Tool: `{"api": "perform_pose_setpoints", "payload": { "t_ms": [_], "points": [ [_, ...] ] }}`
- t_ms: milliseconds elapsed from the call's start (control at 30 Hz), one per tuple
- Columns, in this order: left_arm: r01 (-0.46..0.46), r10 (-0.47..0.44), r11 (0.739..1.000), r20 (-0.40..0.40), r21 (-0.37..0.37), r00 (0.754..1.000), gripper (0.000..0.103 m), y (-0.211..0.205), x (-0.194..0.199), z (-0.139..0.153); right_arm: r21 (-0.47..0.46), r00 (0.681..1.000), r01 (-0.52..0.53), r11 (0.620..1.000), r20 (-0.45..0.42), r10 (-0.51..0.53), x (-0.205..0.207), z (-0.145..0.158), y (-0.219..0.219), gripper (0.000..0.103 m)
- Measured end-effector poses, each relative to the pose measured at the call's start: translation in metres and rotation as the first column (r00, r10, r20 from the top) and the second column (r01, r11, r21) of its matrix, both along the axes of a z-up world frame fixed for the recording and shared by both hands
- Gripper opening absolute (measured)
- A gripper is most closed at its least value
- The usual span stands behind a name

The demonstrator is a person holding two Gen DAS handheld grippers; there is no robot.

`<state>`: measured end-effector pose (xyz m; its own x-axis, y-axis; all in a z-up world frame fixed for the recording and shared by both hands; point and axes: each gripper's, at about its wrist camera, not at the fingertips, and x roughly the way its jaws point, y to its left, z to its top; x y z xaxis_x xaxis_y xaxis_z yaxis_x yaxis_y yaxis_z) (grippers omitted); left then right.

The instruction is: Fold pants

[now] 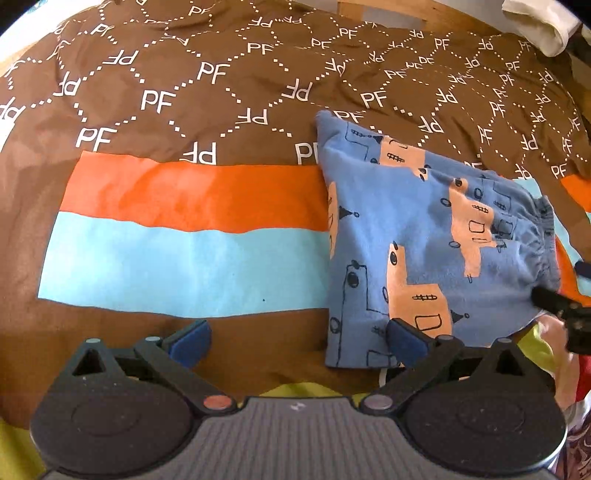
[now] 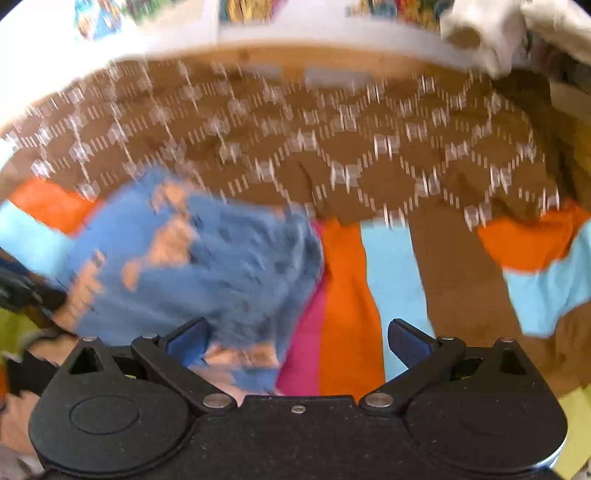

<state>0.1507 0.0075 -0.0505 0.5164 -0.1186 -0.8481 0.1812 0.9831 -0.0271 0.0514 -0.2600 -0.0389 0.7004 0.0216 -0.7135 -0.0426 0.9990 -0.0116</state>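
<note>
A brown bedspread (image 1: 229, 110) printed with white "PF" letters and dotted diamonds covers the bed, crossed by an orange band (image 1: 192, 195) above a light-blue band (image 1: 177, 269). A white cloth (image 1: 543, 26) lies at the far right edge, and yellow-green fabric (image 1: 14, 446) shows along the near edge.

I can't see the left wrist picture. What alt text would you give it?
Blue patterned pants, folded into a compact shape, lie on a brown bedspread with orange and light-blue stripes. The open left hand-held gripper sits at the near edge, one finger over the pants. The right hand-held gripper shows at the waistband.
</note>
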Motion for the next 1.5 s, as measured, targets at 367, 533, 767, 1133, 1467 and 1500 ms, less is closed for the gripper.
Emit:
{"api": "perform_pose_setpoints", "payload": {
  "t_ms": [367,533,767,1133,1467,1500],
  "points": [
    [-0.003,0.003,1.0,-0.009,0.003,1.0,0.103,-0.001,0.003,-0.001,0.061,0.998,0.033,0.998,0.049,-0.036,-0.028,0.008,-0.009,0.102],
    [-0.014,0.014,1.0,-0.018,-0.019,1.0,0.103,0.002,0.004,0.001,0.112,0.997,0.036,0.993,0.07,-0.044,-0.032,0.013,-0.014,0.102],
    [-0.004,0.005,0.998,0.018,-0.067,1.0,0.103,0.003,0.002,0.005,0.171,0.997,0.017,0.985,0.067,-0.029,-0.021,0.016,-0.017,0.102],
    [0.02,-0.017,0.969,0.017,-0.247,1.0,0.103,0.006,0.004,0.001,0.399,0.995,-0.086,0.913,-0.008,0.097,-0.014,0.006,-0.018,0.102],
    [0.068,-0.05,0.919,0.057,-0.389,0.997,0.103,0.013,0.019,-0.012,0.654,0.988,-0.134,0.744,0.025,0.155,0.029,-0.015,-0.06,0.102],
    [0.078,-0.058,0.91,0.061,-0.408,0.996,0.103,0.014,0.021,-0.012,0.68,0.987,-0.14,0.72,0.034,0.16,0.033,-0.018,-0.065,0.102]
  ]
}}
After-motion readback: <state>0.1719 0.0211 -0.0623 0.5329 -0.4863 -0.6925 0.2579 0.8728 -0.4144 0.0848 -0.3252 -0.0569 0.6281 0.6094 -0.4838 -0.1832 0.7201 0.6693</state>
